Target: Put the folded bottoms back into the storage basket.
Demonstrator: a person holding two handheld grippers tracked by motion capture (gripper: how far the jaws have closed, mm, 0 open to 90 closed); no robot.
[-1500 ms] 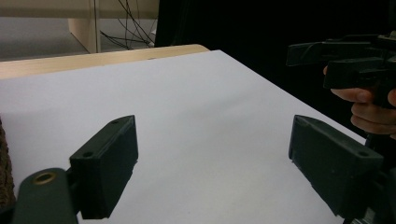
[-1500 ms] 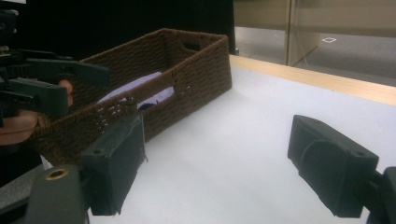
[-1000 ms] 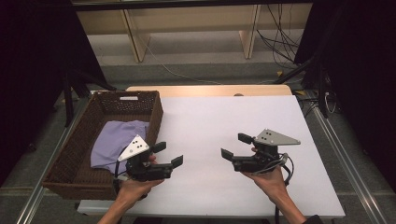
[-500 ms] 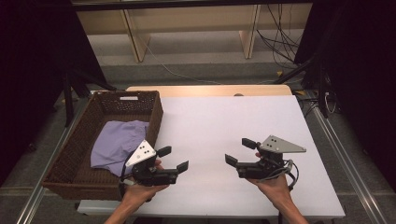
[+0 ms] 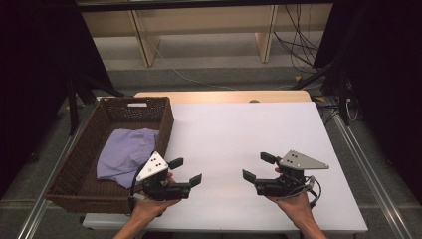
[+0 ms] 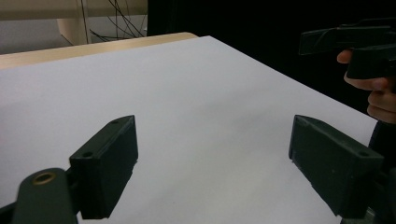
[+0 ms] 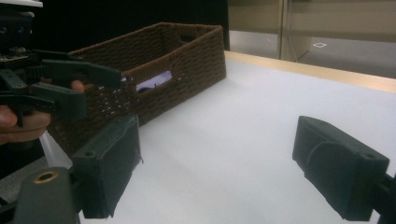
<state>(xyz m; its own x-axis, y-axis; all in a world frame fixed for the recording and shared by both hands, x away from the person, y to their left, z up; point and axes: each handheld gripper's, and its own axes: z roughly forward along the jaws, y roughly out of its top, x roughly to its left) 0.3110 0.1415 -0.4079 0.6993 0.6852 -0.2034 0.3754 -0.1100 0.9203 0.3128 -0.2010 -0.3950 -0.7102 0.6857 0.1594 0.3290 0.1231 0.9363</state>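
Note:
My left gripper [image 5: 185, 171] is held over the white table [image 5: 239, 134] just right of a brown wicker basket [image 5: 166, 119], open, with nothing between its jaws. In the left gripper view my left gripper [image 6: 212, 126] has only bare tabletop between its jaws. My right gripper [image 5: 258, 166] faces it from the right, also open and empty. In the right gripper view my right gripper [image 7: 217, 126] points at the basket [image 7: 187, 51] and the left gripper [image 7: 56, 79]. A purple cloth [image 5: 124, 154] lies crumpled in the basket.
The other hand and its right gripper [image 6: 355, 42] show at the upper right of the left gripper view. The cloth [image 7: 152, 83] shows through the basket's handle hole. A wooden strip [image 5: 219, 95] borders the table's far edge, with shelving and cables on the floor beyond.
Both hands have drifted slightly toward the near edge of the table. Both grippers' jaws stand as wide as before.

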